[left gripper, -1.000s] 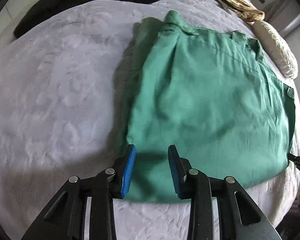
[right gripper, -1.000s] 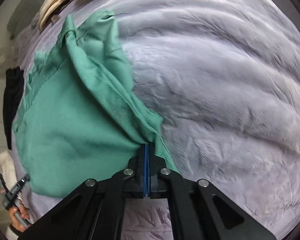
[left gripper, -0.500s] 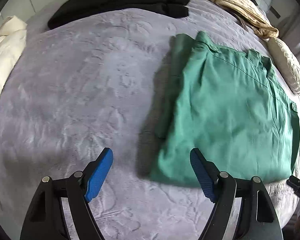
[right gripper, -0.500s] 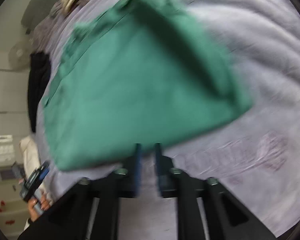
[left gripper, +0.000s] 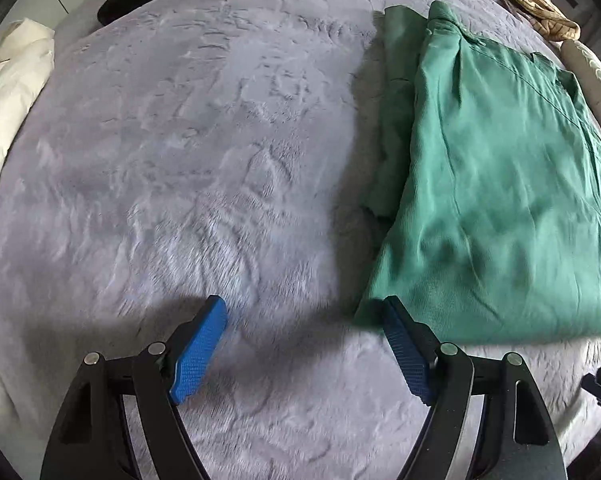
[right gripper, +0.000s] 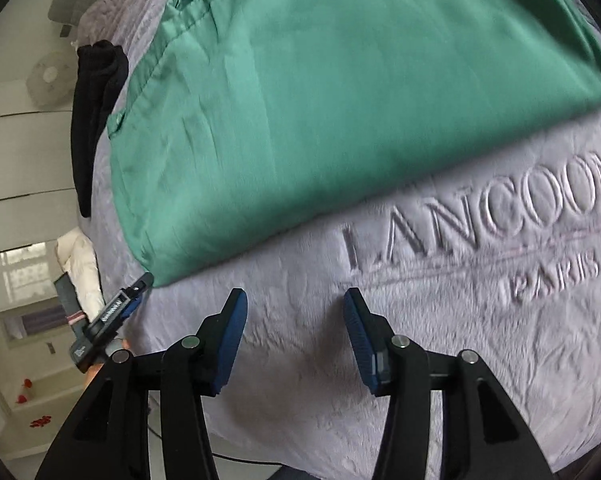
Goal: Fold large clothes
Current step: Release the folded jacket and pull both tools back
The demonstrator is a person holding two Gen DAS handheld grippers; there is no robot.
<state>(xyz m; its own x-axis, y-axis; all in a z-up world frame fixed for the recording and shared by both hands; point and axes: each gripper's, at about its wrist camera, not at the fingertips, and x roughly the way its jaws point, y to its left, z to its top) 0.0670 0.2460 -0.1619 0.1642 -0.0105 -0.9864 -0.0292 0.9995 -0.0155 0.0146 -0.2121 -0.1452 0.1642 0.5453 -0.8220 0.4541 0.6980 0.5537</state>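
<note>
The green garment [left gripper: 500, 184] lies folded flat near the bed's [left gripper: 204, 152] near edge. The left tool [left gripper: 304, 344] gapes wide and empty; the right tool [right gripper: 294, 340], also empty, is opening. This piece looks finished; others likely remain.

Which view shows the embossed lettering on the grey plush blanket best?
Right wrist view: the embossed lettering reads clearly just below the folded green garment. The left wrist view shows only the unlettered grey plush blanket beside that garment, no lettering.
</note>
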